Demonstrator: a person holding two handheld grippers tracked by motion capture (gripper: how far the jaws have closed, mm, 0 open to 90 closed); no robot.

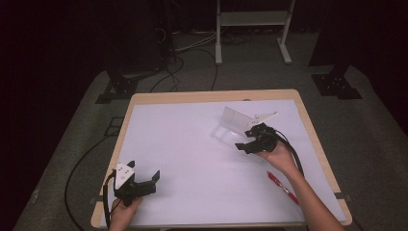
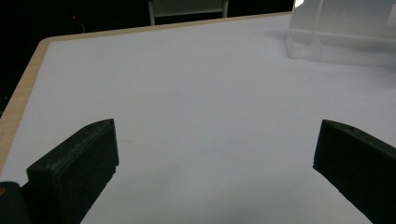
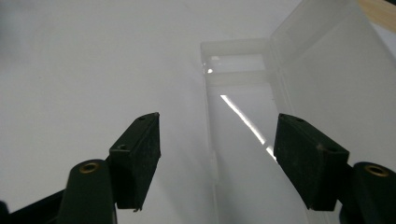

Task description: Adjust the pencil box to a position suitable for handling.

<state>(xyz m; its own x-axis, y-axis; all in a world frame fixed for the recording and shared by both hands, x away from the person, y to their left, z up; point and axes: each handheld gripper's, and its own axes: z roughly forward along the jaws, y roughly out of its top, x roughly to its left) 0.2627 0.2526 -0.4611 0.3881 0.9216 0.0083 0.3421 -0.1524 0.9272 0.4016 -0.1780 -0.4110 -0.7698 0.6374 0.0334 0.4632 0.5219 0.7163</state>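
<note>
the clear plastic case (image 1: 230, 124) is a translucent, frosted, long and narrow container with its lid raised. in the high view the lid stands up as a pale panel over the shallow tray. in the right gripper view the tray (image 3: 243, 154) runs away from the camera, a bright glare streak lies along its floor, and the lid (image 3: 327, 79) leans off to the right from a hinge along the long side. nothing can be made out inside the tray.

location: the case sits on the white mat (image 1: 192, 144), right of centre and toward the far side of the table (image 1: 211, 96).

right gripper (image 1: 246, 142): jaws spread wide, nothing between the pads. it sits just beside the near end of the case; one jaw is over the bare mat, the other over the tray floor. contact with the case cannot be determined.

left gripper (image 1: 150, 179): jaws spread wide and empty, near the front left corner of the mat, well apart from the case.

a red pen (image 1: 284, 187) lies on the mat near the right forearm.

clearance: the wooden rim of the table shows on the left, far and right sides. the centre and left of the mat offer open room.
</note>
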